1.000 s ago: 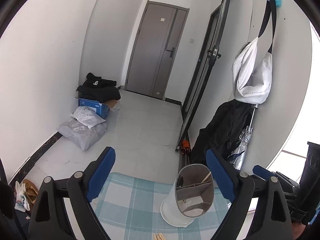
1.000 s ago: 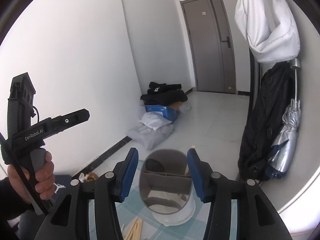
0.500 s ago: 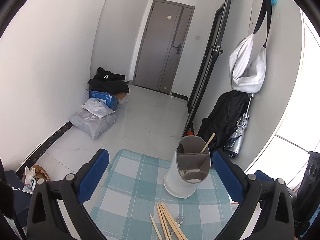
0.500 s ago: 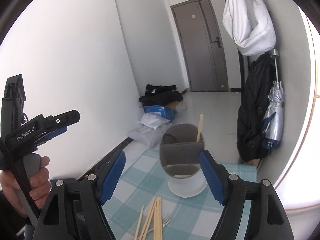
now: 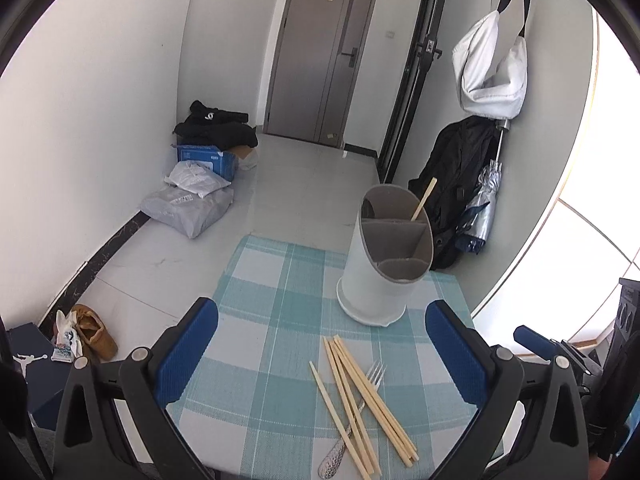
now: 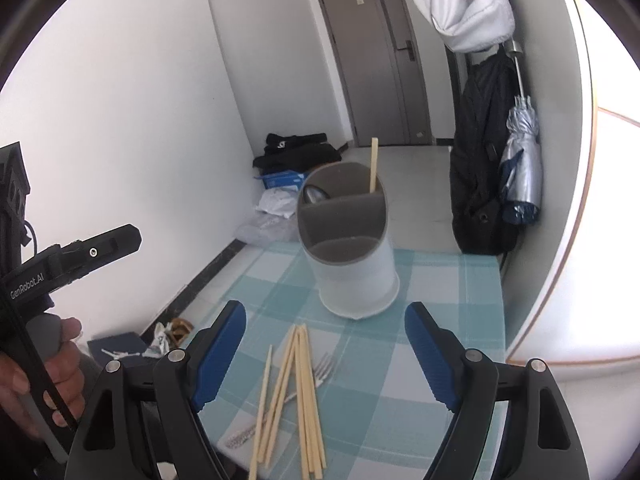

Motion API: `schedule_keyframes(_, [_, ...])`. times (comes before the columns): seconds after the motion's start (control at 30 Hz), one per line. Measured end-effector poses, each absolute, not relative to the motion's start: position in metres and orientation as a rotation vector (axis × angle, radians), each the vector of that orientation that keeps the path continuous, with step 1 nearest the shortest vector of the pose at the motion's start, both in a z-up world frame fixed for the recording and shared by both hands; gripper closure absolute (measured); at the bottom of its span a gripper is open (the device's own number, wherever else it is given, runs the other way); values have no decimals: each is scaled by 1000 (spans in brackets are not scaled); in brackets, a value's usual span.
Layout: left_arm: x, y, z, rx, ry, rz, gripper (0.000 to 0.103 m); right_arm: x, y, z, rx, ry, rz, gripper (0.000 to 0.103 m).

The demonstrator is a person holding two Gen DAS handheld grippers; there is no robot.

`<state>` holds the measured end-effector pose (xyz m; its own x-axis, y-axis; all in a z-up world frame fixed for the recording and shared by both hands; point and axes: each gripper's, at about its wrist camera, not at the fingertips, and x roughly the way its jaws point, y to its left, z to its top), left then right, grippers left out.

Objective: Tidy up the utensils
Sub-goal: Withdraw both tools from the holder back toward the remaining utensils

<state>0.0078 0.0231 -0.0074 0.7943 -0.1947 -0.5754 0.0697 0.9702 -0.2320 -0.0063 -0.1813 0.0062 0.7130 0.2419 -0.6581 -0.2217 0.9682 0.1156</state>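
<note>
Several chopsticks (image 6: 298,396) and a fork (image 6: 320,370) are left loose on the checked mat (image 5: 264,296) before the holder (image 5: 386,256), one chopstick already stowed, so a pickup is judged next, both grippers (image 5: 322,354) (image 6: 326,354) being spread and empty

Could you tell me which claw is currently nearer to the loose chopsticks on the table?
Probably the right claw: it hangs open directly over the chopsticks. The left claw, also open, sits slightly to their left.
</note>
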Motion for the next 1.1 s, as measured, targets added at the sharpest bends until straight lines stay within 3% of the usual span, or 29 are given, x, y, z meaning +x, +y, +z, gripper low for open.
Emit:
schedule_keyframes(0.4, [14,27,-59,-263,815,-193,1,-11,-188,-47,-12,922,197,21])
schedule_keyframes(0.77, [28,48,-76,-359,915,-192,1,14,-183,-84,22,1091,157,23])
schedule_keyframes(1.1, [36,65,-79,-419,954,-180,1,52,-137,-93,-85,1144,265,45])
